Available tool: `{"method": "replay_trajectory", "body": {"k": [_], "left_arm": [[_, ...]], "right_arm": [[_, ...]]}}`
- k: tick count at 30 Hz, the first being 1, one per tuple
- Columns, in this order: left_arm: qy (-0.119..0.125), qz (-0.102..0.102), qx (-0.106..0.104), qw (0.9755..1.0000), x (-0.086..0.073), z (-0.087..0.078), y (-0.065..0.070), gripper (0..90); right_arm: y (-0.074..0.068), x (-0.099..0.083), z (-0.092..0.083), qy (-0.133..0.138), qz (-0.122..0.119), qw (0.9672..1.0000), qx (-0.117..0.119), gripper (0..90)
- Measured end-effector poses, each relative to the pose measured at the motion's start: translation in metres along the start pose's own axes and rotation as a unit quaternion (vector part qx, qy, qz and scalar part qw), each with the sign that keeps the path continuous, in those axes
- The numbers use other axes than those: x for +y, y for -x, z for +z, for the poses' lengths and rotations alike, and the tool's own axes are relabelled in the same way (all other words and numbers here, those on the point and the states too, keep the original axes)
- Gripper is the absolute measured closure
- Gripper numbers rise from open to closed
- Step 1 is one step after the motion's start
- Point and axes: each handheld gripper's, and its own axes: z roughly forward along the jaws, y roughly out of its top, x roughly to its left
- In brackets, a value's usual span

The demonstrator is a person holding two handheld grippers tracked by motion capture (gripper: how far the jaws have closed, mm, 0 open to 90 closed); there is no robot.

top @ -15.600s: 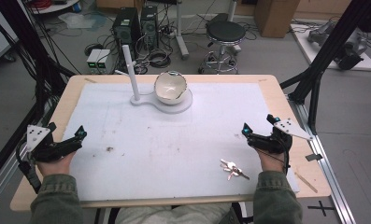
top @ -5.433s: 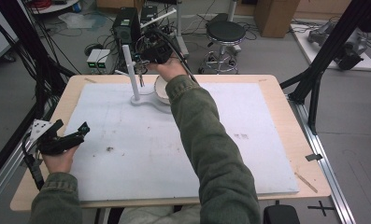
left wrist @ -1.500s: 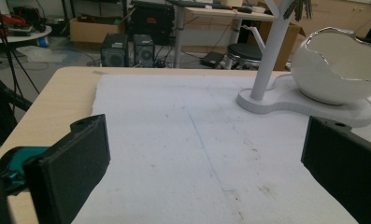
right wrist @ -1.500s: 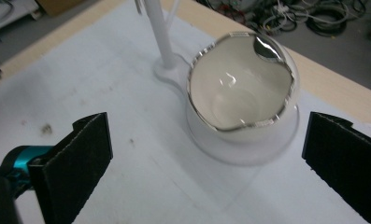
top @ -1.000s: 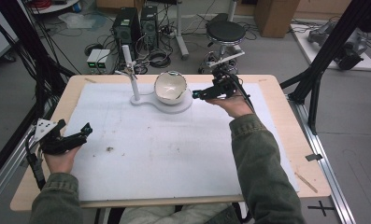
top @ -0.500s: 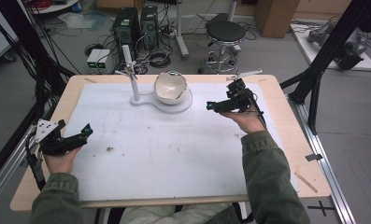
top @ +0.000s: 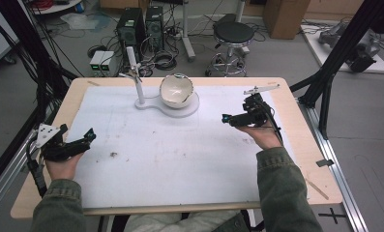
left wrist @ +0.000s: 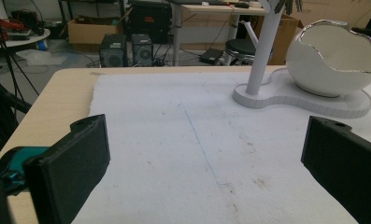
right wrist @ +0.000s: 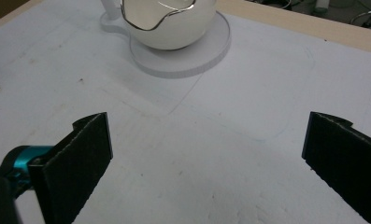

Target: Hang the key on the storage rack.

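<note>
Both grippers are spread, holding nothing: the left gripper (top: 89, 137) near the counter's (top: 83, 87) left edge, the right gripper (top: 227, 118) toward its right edge. A white bowl (top: 176, 90) sits on a stand (top: 140, 92) near the far edge, between them.

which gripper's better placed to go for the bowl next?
Right, probably. The right gripper is open beside the stand, its jaws pointing toward the bowl. The left gripper, also open, sits at the table's near-left edge, farther away.
</note>
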Motion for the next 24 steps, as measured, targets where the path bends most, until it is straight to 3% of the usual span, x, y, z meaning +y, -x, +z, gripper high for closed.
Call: {"method": "replay_trajectory", "body": {"k": [11,17,20,24], "left_arm": [[0.002,-0.003,0.002,1.0,0.0,0.0,-0.001,1.7],[0.0,-0.003,0.002,1.0,0.0,0.0,-0.001,1.8],[0.0,-0.003,0.002,1.0,0.0,0.0,0.0,1.7],[0.0,-0.004,0.001,1.0,0.0,0.001,-0.001,1.7]], "right_arm": [[0.01,-0.028,-0.007,-0.002,0.013,0.9998,-0.018,0.6],[0.006,-0.045,-0.008,-0.002,0.004,0.999,-0.044,0.7],[0.005,-0.053,-0.009,0.016,0.002,0.9986,-0.05,0.7],[0.006,-0.062,-0.007,0.019,0.007,0.9977,-0.065,0.7]]}}
